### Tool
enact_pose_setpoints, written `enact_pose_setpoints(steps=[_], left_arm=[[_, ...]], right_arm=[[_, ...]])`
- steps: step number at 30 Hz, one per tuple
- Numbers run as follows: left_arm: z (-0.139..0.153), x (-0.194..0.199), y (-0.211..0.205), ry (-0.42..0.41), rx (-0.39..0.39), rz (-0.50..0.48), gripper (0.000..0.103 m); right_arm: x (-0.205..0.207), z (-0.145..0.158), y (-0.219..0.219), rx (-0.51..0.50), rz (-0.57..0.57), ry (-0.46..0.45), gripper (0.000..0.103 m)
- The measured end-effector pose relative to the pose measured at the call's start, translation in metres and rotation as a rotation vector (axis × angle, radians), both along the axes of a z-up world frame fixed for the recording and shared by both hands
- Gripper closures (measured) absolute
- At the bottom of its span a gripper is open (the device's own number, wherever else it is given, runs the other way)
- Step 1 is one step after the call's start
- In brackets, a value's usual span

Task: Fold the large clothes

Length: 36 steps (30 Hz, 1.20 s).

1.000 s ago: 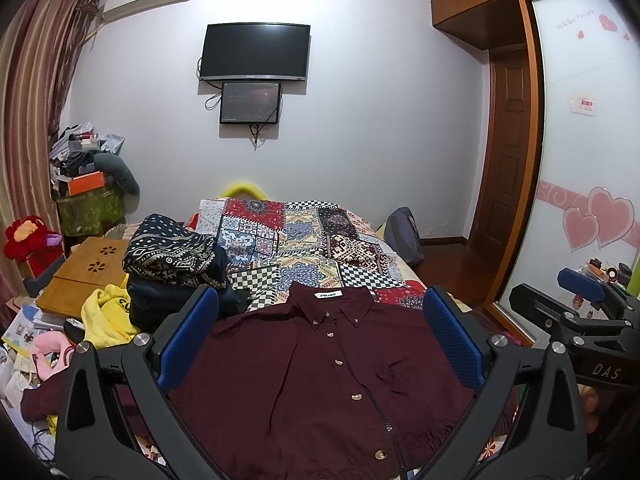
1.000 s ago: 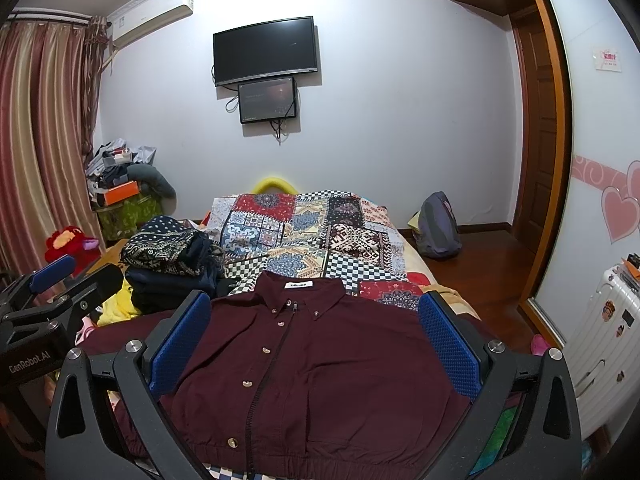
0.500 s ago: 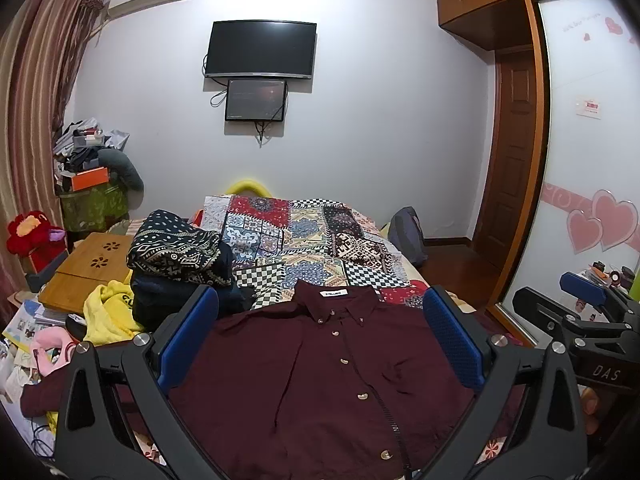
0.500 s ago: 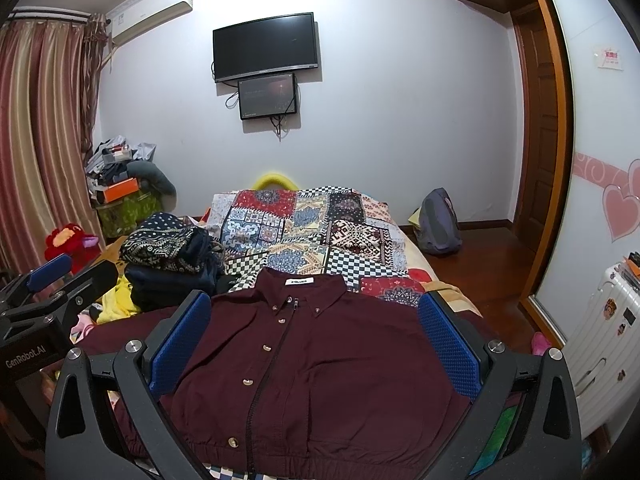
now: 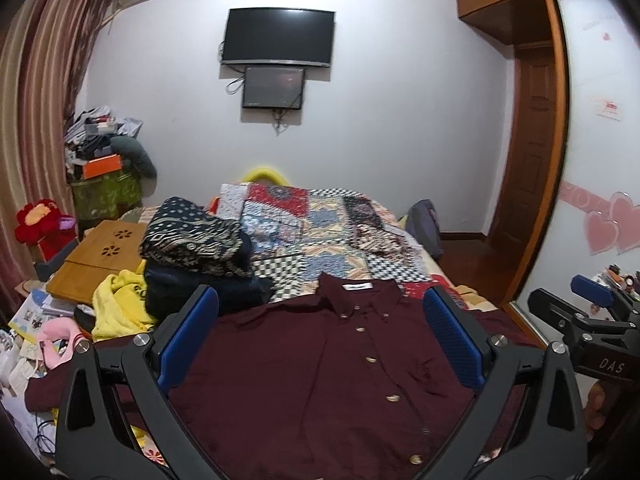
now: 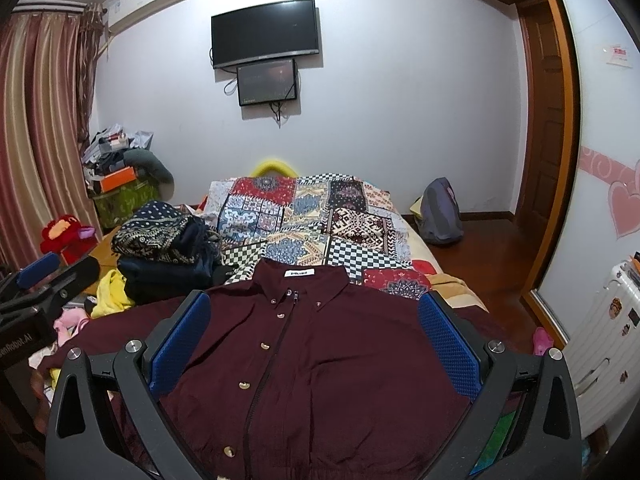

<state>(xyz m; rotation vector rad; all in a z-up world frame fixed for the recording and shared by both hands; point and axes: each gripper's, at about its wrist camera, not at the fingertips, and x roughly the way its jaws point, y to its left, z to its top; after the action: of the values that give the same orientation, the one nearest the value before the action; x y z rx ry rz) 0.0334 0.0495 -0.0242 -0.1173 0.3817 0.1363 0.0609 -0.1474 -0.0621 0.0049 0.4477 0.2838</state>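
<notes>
A large maroon button-up shirt (image 5: 312, 368) lies flat and face up on the near end of the bed, collar away from me, sleeves spread to both sides. It also fills the lower middle of the right wrist view (image 6: 320, 360). My left gripper (image 5: 320, 340) is open and empty, held above the shirt's left half. My right gripper (image 6: 316, 340) is open and empty, above the shirt's right half. The right gripper also shows at the right edge of the left wrist view (image 5: 592, 320), and the left gripper at the left edge of the right wrist view (image 6: 40, 284).
A patchwork quilt (image 6: 312, 220) covers the bed beyond the shirt. A stack of folded dark clothes (image 5: 196, 252) sits left of the collar, with a yellow garment (image 5: 120, 304) beside it. A wooden lap table (image 5: 100, 252) and clutter stand at left. A white suitcase (image 6: 600, 340) stands at right.
Both wrist views have tilted down slightly and moved a little nearer the shirt. The shirt has not moved and both grippers stay open.
</notes>
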Motion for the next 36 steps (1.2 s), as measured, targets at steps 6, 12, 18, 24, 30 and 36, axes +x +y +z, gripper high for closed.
enact_pose_setpoints(steps=[6,12,18,24,30,36], left_arm=[[-0.013,0.015,0.046,0.035,0.01,0.151,0.0],[-0.04,0.02,0.121,0.089,-0.086,0.292,0.0],[-0.088,0.003,0.204,0.205,-0.223,0.47,0.0],[-0.154,-0.031,0.28,0.301,-0.519,0.564,0.0],[-0.215,-0.065,0.321,0.335,-0.777,0.636,0.0],[-0.254,-0.077,0.344,0.3,-0.938,0.648,0.011]], right_arm=[[0.025,-0.013,0.007,-0.023,0.007,0.052,0.0],[0.054,-0.033,0.013,-0.052,0.007,0.127,0.0],[0.081,-0.051,0.016,-0.076,-0.002,0.212,0.0],[0.1,-0.07,0.011,-0.047,-0.02,0.31,0.0],[0.112,-0.084,0.009,-0.004,-0.05,0.391,0.0],[0.119,-0.093,0.013,0.004,-0.061,0.435,0.0]])
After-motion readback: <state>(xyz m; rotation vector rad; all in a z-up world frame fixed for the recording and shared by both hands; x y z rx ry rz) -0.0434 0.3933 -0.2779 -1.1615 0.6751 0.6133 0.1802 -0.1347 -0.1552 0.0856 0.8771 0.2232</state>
